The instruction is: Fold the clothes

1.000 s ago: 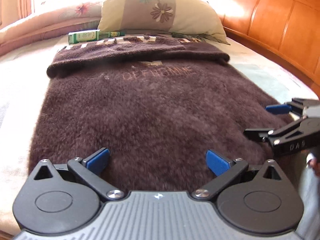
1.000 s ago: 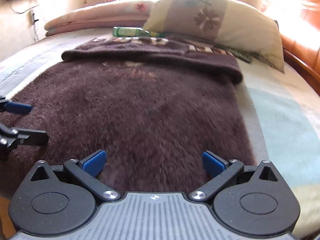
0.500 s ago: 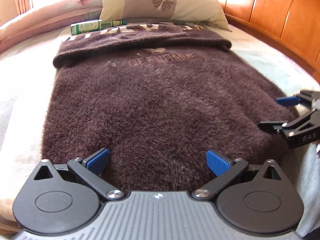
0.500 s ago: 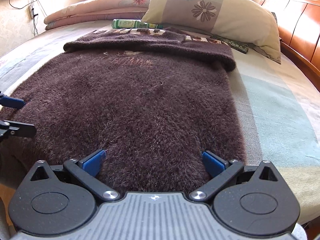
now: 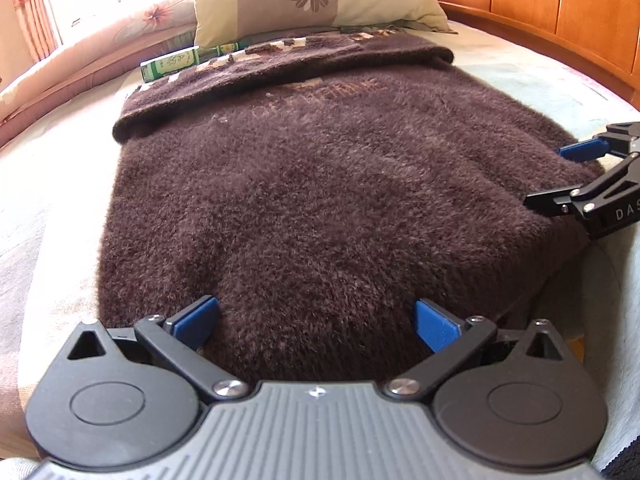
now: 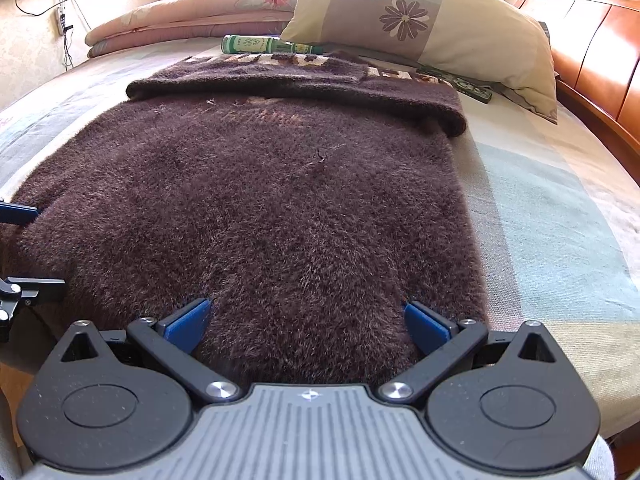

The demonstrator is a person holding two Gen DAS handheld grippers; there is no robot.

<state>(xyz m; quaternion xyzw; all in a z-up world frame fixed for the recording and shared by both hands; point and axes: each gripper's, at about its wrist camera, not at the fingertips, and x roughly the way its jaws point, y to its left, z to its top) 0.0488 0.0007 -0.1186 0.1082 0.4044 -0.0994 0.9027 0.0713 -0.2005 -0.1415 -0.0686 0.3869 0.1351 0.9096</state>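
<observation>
A dark brown fuzzy sweater (image 5: pixel 320 184) (image 6: pixel 256 208) lies flat on the bed, its far part folded over in a thick band near the pillow. My left gripper (image 5: pixel 316 322) stands open at the sweater's near hem, on its left side, blue pads astride the fabric edge. My right gripper (image 6: pixel 306 320) is open at the same hem on the right side. Each gripper shows in the other's view: the right one (image 5: pixel 560 176) at the right edge, the left one (image 6: pixel 36 246) at the left edge. Neither holds the cloth.
A floral pillow (image 6: pixel 424 24) and a folded pink quilt (image 6: pixel 192 16) lie at the far end. A green bottle (image 6: pixel 264 45) and a dark remote (image 6: pixel 456 84) rest beside the sweater's far fold. A wooden headboard (image 5: pixel 560 12) runs along the right. Striped bedsheet (image 6: pixel 552 216) lies right of the sweater.
Both grippers have dropped lower and moved closer to the sweater's near hem. The fabric now sits between their open fingers. The sweater itself has not shifted.
</observation>
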